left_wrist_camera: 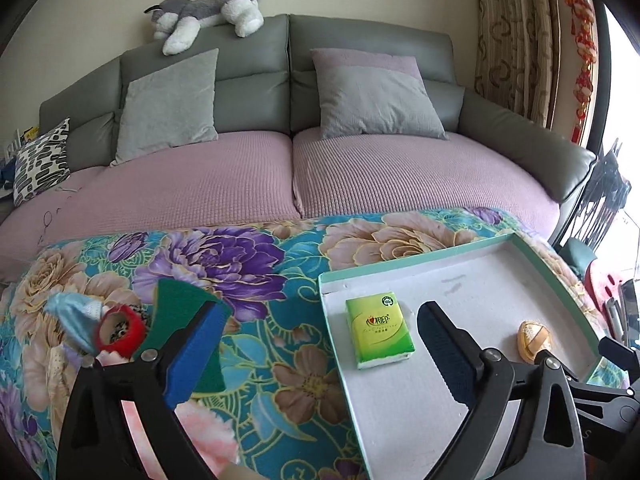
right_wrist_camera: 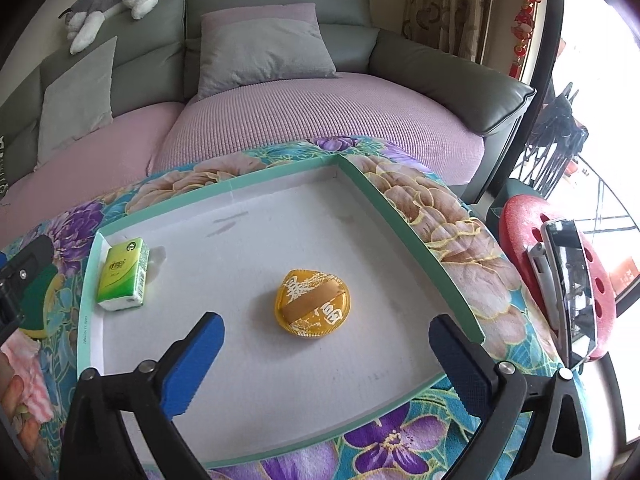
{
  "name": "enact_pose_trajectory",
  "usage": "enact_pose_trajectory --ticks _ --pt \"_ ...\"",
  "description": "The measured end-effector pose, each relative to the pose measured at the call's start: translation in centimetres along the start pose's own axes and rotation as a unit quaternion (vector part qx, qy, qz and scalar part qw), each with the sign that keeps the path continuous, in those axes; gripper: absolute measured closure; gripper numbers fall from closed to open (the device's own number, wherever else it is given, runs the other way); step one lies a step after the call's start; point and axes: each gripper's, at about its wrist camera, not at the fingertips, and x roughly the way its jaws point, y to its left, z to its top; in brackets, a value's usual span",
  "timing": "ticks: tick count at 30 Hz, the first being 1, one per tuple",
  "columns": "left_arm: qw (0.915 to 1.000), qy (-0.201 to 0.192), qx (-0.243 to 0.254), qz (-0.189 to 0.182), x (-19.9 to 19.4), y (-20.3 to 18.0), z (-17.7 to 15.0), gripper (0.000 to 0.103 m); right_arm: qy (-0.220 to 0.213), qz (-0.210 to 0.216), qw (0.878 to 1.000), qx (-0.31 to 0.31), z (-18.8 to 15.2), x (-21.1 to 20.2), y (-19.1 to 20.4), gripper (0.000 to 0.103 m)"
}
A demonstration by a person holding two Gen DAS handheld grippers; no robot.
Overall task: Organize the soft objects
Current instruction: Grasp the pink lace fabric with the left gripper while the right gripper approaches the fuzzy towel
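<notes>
Right wrist view: shallow green-rimmed white cardboard tray [right_wrist_camera: 404, 216] on floral cloth. Inside, green tissue packet [right_wrist_camera: 124, 276] at left wall, long axis toward the sofa; round golden pouch [right_wrist_camera: 314, 306] central. Both grippers, right [right_wrist_camera: 326, 336] and left [left_wrist_camera: 320, 332], gape empty.

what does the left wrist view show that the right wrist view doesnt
Only the left wrist view shows the red ring, the light blue cloth and the patterned cushion. Only the right wrist view shows the red perforated stool with a phone propped against it. Both show the tray, the green tissue pack, the gold round packet and the plush dog.
</notes>
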Motion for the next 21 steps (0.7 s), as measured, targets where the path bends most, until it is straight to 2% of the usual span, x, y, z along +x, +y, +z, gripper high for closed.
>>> enact_pose_trajectory --ticks 5,9,13,17,21 --pt "1.0000 -0.005 -0.001 0.005 -1.7 1.3 -0.8 0.005 0.003 0.025 1.000 -0.004 -0.9 -1.1 1.0 0.000" --pt "0.9994 -0.016 -0.007 0.029 -3.3 3.1 -1.4 0.005 -0.005 0.025 1.000 -0.018 -1.0 -1.9 2.4 0.000" --pt "0.9982 -0.014 -0.029 0.051 -4.5 5.8 -1.9 0.005 -0.002 0.049 0.999 -0.010 -1.3 -2.2 3.9 0.000" --pt "0.9951 -0.029 -0.058 0.075 -6.6 8.9 -2.3 0.005 -0.001 0.072 0.997 -0.031 -1.7 -2.6 6.8 0.000" --pt "0.9881 -0.045 -0.093 0.114 -8.8 13.0 -2.6 0.005 -0.012 0.110 0.992 -0.055 -2.0 -4.0 10.0 0.000"
